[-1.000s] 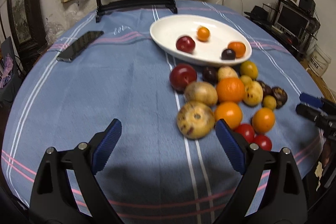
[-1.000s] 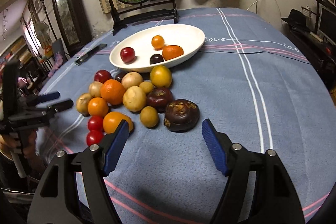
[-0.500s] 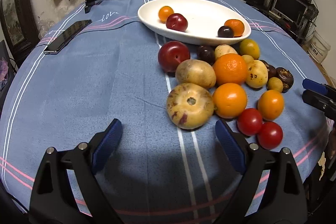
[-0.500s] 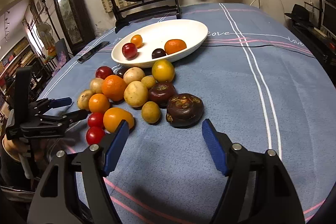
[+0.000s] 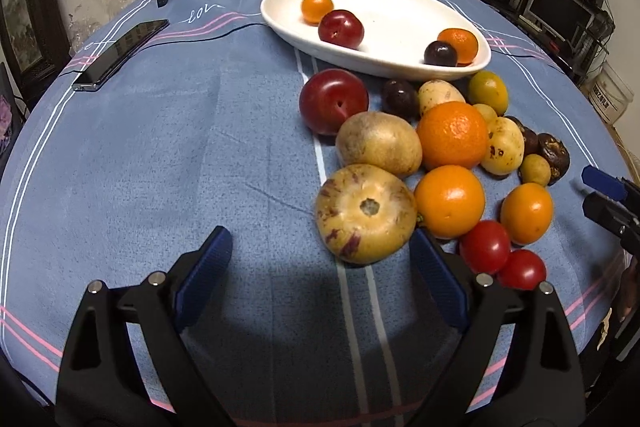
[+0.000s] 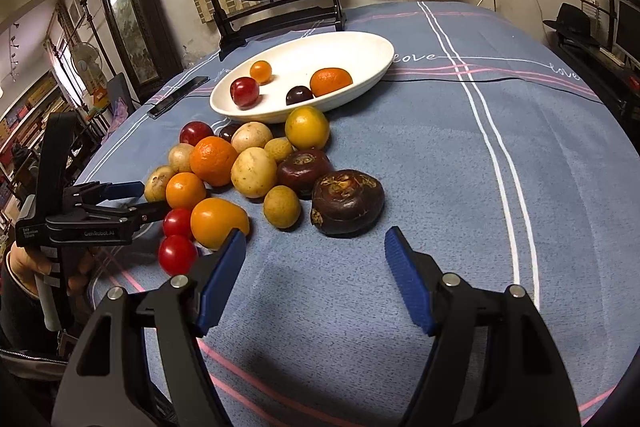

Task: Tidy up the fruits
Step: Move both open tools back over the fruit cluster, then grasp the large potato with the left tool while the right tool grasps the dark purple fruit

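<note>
Here, your left gripper [image 5: 320, 259] sits with its ribbed blue pads spread wide, just short of the round, purple-streaked pepino melon [image 5: 366, 213] at the near edge of the fruit heap on the woven blue tablecloth [image 5: 180, 147]. Your right gripper [image 6: 316, 267] likewise gapes, empty, before a wrinkled dark water chestnut [image 6: 347, 202]. Behind the heap, the glossy white oval dish [image 5: 400, 15] holds a smooth plum [image 5: 341, 29].

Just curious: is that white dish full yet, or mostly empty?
Mostly empty. The white dish holds only four fruits, with much bare white showing; the pile of fruit lies on the cloth beside it.
</note>
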`<state>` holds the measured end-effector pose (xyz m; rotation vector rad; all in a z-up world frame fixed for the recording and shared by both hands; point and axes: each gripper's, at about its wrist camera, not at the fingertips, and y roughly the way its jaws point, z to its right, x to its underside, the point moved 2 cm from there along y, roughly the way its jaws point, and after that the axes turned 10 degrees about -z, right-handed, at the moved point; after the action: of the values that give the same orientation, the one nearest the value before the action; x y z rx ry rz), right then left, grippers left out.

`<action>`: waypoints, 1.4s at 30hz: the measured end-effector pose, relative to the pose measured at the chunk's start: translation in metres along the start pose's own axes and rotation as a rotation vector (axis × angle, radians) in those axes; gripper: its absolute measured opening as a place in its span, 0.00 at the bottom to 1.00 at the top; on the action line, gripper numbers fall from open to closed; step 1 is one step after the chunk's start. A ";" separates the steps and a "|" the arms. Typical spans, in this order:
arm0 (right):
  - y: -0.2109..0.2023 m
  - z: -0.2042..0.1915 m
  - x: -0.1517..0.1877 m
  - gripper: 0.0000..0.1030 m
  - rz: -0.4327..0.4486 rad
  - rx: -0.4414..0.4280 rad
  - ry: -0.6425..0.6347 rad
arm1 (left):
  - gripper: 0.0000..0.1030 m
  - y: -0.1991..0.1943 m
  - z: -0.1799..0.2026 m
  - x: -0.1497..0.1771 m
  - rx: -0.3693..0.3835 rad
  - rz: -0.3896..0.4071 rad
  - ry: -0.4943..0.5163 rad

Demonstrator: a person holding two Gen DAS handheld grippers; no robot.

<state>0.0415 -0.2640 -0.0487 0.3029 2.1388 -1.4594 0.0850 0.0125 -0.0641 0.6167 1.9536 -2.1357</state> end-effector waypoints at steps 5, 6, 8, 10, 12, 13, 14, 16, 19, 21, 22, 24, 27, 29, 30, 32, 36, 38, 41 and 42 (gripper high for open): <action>0.001 -0.001 0.001 0.70 -0.008 -0.003 -0.004 | 0.91 0.001 -0.001 -0.003 0.009 -0.004 0.008; 0.001 -0.001 0.001 0.70 -0.007 -0.002 -0.003 | 0.90 0.002 -0.001 -0.004 0.008 -0.005 0.012; 0.001 -0.001 0.002 0.70 -0.008 0.000 -0.002 | 0.85 0.001 0.000 -0.004 0.001 0.004 0.019; 0.001 -0.001 0.001 0.70 -0.009 0.003 -0.003 | 0.74 -0.001 0.003 -0.004 0.006 0.023 0.035; 0.001 -0.002 0.001 0.70 -0.010 0.005 -0.005 | 0.49 -0.004 0.011 -0.003 0.030 0.036 0.068; 0.002 -0.002 0.001 0.70 -0.012 0.008 -0.006 | 0.42 -0.005 0.013 -0.002 0.045 0.039 0.079; 0.002 -0.002 0.001 0.70 -0.014 0.012 -0.007 | 0.42 -0.005 0.016 -0.002 0.036 0.042 0.083; 0.003 -0.002 0.001 0.70 -0.020 0.022 -0.007 | 0.41 -0.004 0.018 -0.003 0.018 0.051 0.091; 0.006 -0.001 0.000 0.70 -0.041 0.048 -0.004 | 0.41 -0.004 0.018 -0.002 0.024 0.051 0.085; 0.008 0.000 -0.001 0.70 -0.059 0.084 -0.011 | 0.41 -0.004 0.018 -0.001 0.022 0.052 0.085; 0.010 0.000 -0.002 0.70 -0.071 0.109 -0.018 | 0.41 -0.005 0.019 -0.001 0.018 0.053 0.087; 0.015 0.000 -0.006 0.70 -0.106 0.148 -0.028 | 0.41 -0.005 0.020 -0.001 0.014 0.055 0.088; 0.024 -0.001 -0.014 0.70 -0.149 0.184 -0.055 | 0.41 -0.005 0.018 0.000 0.022 0.056 0.079; 0.033 -0.004 -0.020 0.70 -0.186 0.232 -0.078 | 0.42 -0.005 0.017 -0.001 0.027 0.052 0.069; 0.037 -0.004 -0.022 0.70 -0.198 0.247 -0.091 | 0.42 -0.004 0.017 -0.001 0.028 0.050 0.067; 0.043 -0.003 -0.028 0.70 -0.204 0.248 -0.103 | 0.42 -0.004 0.017 -0.002 0.027 0.048 0.066; 0.050 0.000 -0.039 0.62 -0.191 0.253 -0.114 | 0.43 -0.002 0.016 -0.003 0.031 0.046 0.065; 0.050 0.000 -0.040 0.47 -0.180 0.222 -0.110 | 0.43 -0.002 0.016 -0.003 0.031 0.046 0.066; 0.047 -0.002 -0.038 0.46 -0.168 0.223 -0.095 | 0.42 -0.002 0.016 -0.003 0.035 0.045 0.066; 0.045 -0.003 -0.037 0.46 -0.162 0.217 -0.092 | 0.42 -0.003 0.015 -0.003 0.038 0.045 0.065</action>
<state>0.0923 -0.2392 -0.0638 0.1387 1.9733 -1.7677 0.0841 -0.0028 -0.0595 0.7387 1.9163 -2.1569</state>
